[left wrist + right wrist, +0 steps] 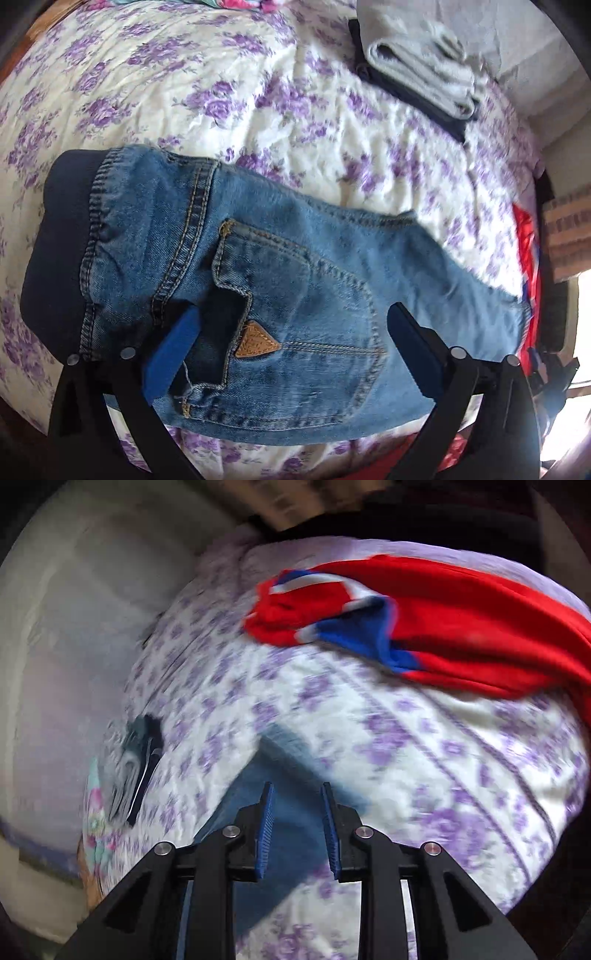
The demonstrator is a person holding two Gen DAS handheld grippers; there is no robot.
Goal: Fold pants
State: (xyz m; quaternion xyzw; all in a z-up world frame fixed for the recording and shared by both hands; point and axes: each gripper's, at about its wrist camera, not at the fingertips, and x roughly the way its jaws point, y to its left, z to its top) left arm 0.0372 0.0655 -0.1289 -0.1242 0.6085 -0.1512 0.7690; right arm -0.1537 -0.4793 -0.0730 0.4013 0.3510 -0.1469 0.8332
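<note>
Left gripper (291,343) hangs with jaws spread wide over the folded blue denim pants (258,266), clamping nothing; the pants' long axis runs from the dark waistband at centre left toward the lower right. Right gripper (297,827), jaws narrowly parted and empty, sits above a blurred denim end (280,812). Floral purple-and-white bedspread (258,92) lies beneath, a red-and-blue garment (424,613) at upper right.

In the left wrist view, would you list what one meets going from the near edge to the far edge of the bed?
Left gripper → jeans → bare floral bedspread → folded grey and dark clothes.
</note>
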